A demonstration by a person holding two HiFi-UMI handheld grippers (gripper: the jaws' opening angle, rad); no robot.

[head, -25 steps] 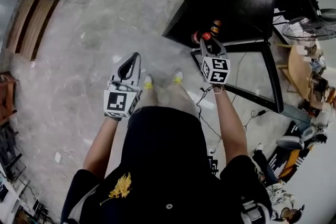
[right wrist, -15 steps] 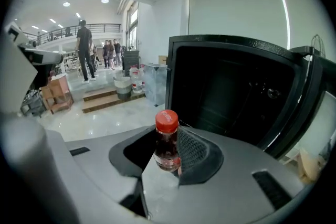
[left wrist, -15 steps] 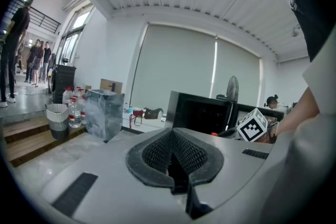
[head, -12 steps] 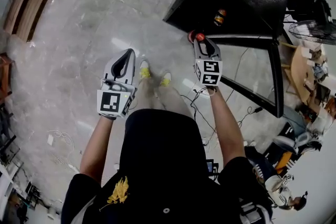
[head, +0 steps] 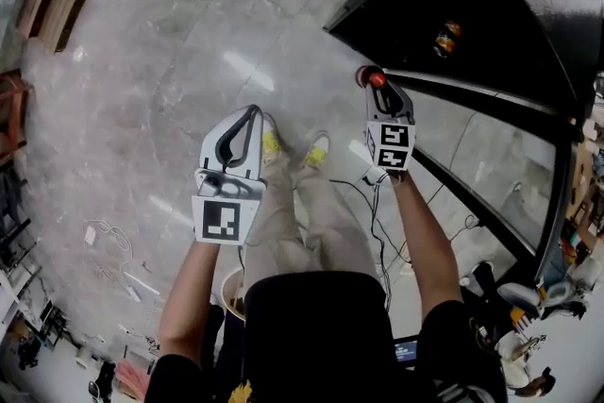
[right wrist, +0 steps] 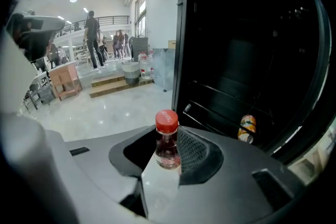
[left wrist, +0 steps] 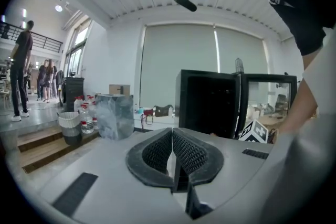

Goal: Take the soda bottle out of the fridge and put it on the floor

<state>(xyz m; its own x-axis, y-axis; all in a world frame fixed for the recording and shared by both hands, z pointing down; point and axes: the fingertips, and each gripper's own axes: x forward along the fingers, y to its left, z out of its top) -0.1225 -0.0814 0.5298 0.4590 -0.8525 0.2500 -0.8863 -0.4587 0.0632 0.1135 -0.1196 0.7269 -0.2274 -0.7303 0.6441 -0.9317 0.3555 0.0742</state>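
Soda bottle (right wrist: 167, 122) out of the fridge (right wrist: 247, 50), not yet on the floor (head: 170, 61).
Right claw (right wrist: 168, 140) clamps its neck, keeping it upright for setting down; left claw (left wrist: 172, 136) closed, empty.

We wear black top (head: 316, 335), beige trousers (head: 304, 217), yellow shoes (head: 319, 146) at 12 o'clock; grey left gripper (head: 251, 111), right gripper (head: 376, 82) bear black-white marker cubes (head: 225, 220).
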